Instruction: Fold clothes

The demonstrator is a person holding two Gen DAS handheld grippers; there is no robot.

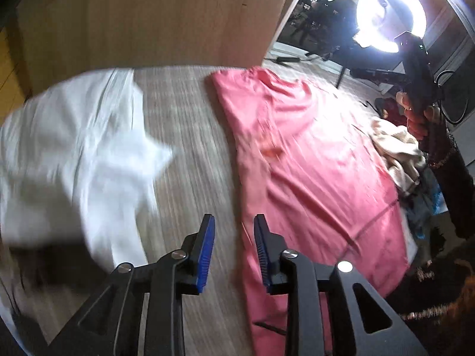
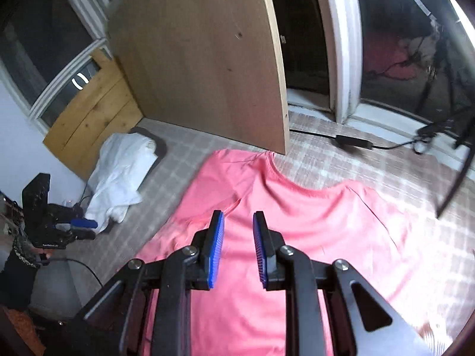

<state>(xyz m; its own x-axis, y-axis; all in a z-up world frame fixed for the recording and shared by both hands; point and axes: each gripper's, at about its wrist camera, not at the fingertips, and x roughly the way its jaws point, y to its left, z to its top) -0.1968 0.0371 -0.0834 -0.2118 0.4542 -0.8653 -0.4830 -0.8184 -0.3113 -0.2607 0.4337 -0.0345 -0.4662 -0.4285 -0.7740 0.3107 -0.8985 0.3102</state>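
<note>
My left tool (image 1: 234, 222): spread, empty, over floor beside pink T-shirt (image 1: 311, 163). My right tool (image 2: 237, 219): spread, empty, above it.

Motion blur smears the white garment (image 1: 74, 154) at the left, its left part cut by the lens rim. The pink T-shirt's (image 2: 267, 237) near hem is hidden behind the right gripper's (image 2: 237, 249) arms. Glare washes out the far ring light (image 1: 389, 17).

Left gripper (image 1: 234, 222): jaws parted, nothing between the blue pads (image 1: 207, 249), angled downward. Right gripper (image 2: 237, 219): jaws parted, nothing held, also angled downward. Right hand (image 1: 415, 118) visible gripping its black handle.
</note>
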